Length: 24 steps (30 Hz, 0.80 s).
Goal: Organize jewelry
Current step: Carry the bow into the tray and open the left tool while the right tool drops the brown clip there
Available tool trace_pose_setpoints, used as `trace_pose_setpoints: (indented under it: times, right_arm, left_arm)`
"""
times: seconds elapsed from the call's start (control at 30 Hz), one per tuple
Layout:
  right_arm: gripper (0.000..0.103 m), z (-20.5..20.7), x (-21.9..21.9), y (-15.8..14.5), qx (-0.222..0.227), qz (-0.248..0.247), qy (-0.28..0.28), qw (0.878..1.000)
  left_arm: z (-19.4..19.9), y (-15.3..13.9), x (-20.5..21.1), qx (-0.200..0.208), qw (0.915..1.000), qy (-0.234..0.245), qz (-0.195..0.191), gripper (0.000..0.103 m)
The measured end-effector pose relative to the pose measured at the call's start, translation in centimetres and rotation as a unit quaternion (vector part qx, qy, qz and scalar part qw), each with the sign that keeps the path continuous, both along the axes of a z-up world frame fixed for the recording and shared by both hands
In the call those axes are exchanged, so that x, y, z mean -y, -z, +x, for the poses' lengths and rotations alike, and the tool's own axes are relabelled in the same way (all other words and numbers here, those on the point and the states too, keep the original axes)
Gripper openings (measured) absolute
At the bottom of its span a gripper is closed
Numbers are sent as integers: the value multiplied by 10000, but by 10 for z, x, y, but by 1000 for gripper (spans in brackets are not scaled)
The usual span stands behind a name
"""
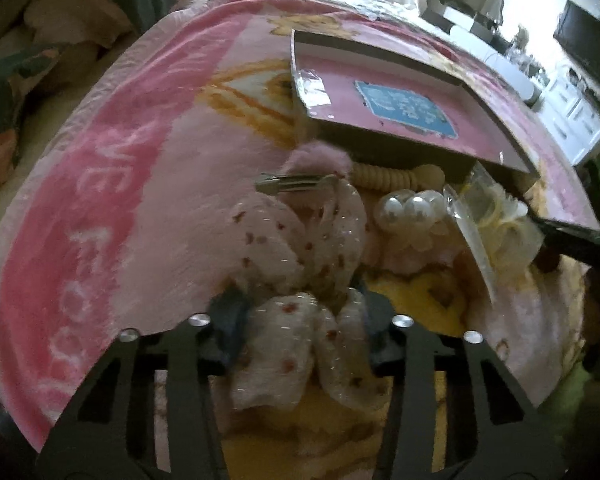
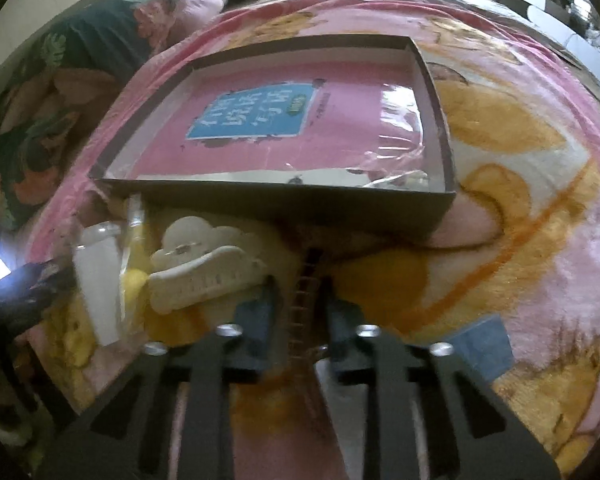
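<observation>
A sheer dotted bow (image 1: 300,280) is clamped between the fingers of the left gripper (image 1: 296,320), its loops spilling out above and below the tips; a metal clip (image 1: 296,182) is seen at the bow's far end. Just beyond the bow, on the pink blanket (image 1: 140,184), a heap of accessories is gathered: a pearl cluster (image 1: 408,208), a cream beaded piece (image 1: 384,174) and a clear packet (image 1: 488,208). The heap lies against the near wall of a shallow box (image 1: 384,136), in which a pink book with a blue label (image 1: 408,110) is laid.

The right gripper (image 2: 300,300) is narrowed onto a thin comb-like strip (image 2: 302,304), which runs forward between the fingertips toward the box (image 2: 284,200). To the left of those fingers, a cream claw clip (image 2: 204,268) is set, touching the left finger's outer side. Further left a white tube (image 2: 100,284) is seen in clear wrapping.
</observation>
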State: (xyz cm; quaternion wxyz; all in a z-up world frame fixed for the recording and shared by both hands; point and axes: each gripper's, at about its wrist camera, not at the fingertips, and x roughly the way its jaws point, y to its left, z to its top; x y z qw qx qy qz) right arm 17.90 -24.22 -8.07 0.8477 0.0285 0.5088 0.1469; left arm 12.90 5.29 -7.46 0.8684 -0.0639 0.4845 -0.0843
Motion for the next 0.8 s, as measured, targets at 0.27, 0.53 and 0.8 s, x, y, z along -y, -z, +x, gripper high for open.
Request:
trace_pose_setpoints:
  times: [0.27,0.53,0.8]
  right_arm:
    - [12,-32,0,-22,307,442,-36,9985]
    - [12,-66,3,-55,786,801,-76,9936]
    - [12,-62,11,-82,1117,867,-48,9899]
  left_arm:
    - [-23,-14,-9,204,9998,-22,-80,32]
    - [-39,-41,-31,506,9981,-302,-178,32]
    - [-17,-67,-37,736,9963,-409,-163,32]
